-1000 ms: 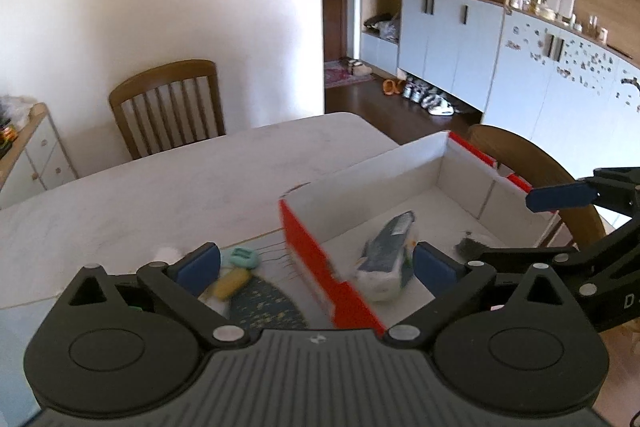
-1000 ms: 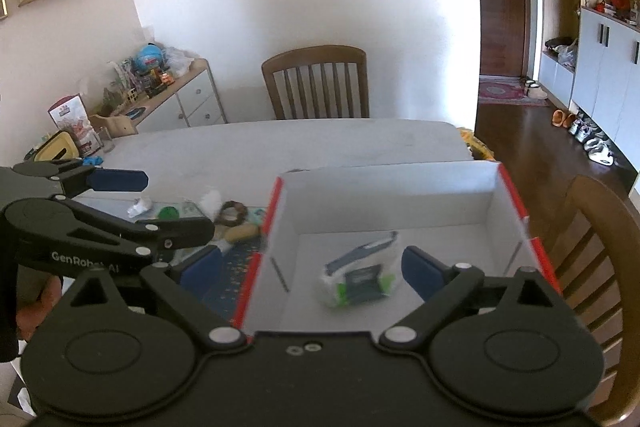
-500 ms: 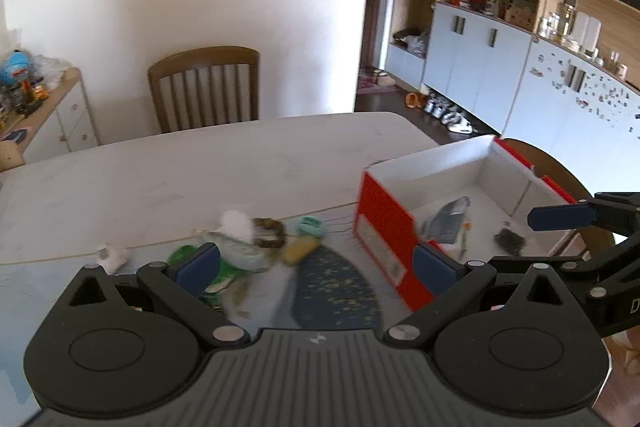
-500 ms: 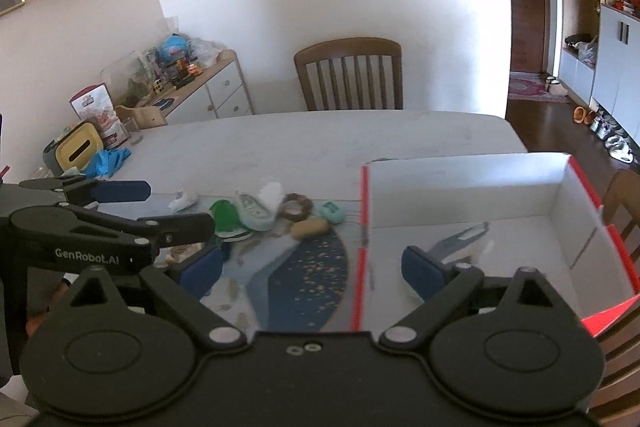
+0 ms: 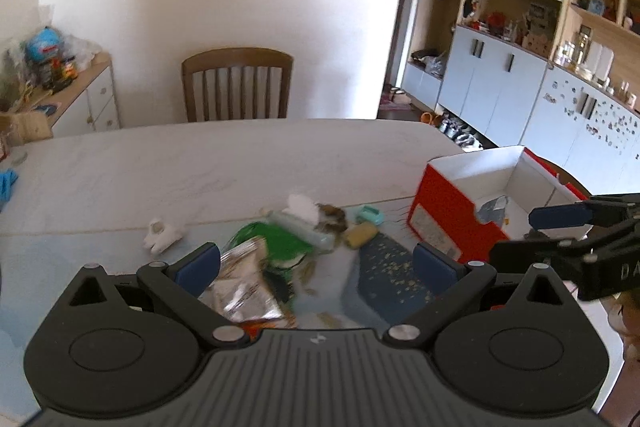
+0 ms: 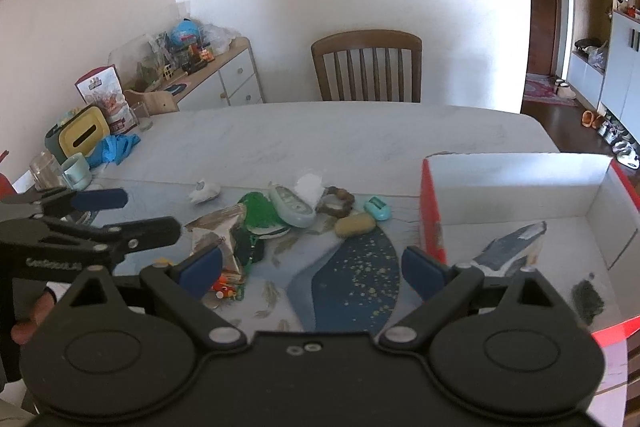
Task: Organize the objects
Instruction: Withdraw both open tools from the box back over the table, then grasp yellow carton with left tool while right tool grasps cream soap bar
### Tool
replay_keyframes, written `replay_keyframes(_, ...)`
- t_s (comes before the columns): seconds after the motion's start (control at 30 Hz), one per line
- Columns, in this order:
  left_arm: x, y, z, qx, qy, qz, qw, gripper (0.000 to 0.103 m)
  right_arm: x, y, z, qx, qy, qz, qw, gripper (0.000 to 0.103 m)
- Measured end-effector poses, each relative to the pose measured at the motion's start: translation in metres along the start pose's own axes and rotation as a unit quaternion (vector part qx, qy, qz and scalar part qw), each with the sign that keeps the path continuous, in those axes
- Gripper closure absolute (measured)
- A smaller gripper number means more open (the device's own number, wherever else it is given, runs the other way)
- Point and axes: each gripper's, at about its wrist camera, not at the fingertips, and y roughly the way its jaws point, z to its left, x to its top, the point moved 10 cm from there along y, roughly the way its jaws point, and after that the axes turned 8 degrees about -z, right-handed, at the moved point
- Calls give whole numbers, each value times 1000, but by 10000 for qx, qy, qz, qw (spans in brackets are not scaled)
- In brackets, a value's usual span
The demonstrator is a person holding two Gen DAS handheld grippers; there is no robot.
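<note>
A red box with a white inside [image 6: 516, 187] stands on the table's right side and holds a blue-grey packet [image 6: 508, 247]; it also shows in the left wrist view [image 5: 448, 211]. A pile of small items lies left of it: a silver foil packet [image 5: 240, 283], a green item [image 6: 260, 213], a pale remote-like case [image 6: 290, 205], a tan oval [image 6: 354, 225], a teal piece [image 6: 378, 207]. My left gripper [image 5: 316, 265] is open and empty above the pile. My right gripper [image 6: 310, 267] is open and empty, left of the box.
A blue patterned mat [image 6: 352, 279] lies under the pile. A white crumpled bit [image 6: 204, 191] lies to the left. Cups, a yellow tissue box [image 6: 82, 137] and a blue cloth sit at the table's left edge. A wooden chair [image 6: 366, 67] stands behind the table.
Both grippers have swung left, away from the box toward the pile of small items. The packet stays in the box. Both stay open.
</note>
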Motion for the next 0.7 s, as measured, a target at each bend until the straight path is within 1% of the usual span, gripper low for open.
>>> replay_keyframes(0.1, -11, -2, 16, 101, -37, 33, 9999, 0, -3, 9, 4, -47, -25, 59, 10000, 7)
replay_keyframes(0.23, -24, -2, 32, 229, 46, 16, 9997, 0, -7, 23, 7, -140, -43, 141, 9998, 8)
replay_keyframes(0.43, -56, 16, 47, 223, 120, 399, 9989, 0, -14, 45, 6, -298, -77, 317, 9990, 9)
replay_keyframes(0.53, -73, 26, 49, 97, 249, 576, 9980, 0, -17, 57, 2, -361, -110, 404, 9985, 10)
replay_keyframes(0.6, -83, 32, 52, 175, 452, 688, 9965, 0, -20, 64, -1, -417, -122, 471, 9979, 11)
replay_keyframes(0.7, -94, 40, 63, 312, 409, 832, 9952, 0, -23, 75, -6, -488, -141, 529, 9973, 11)
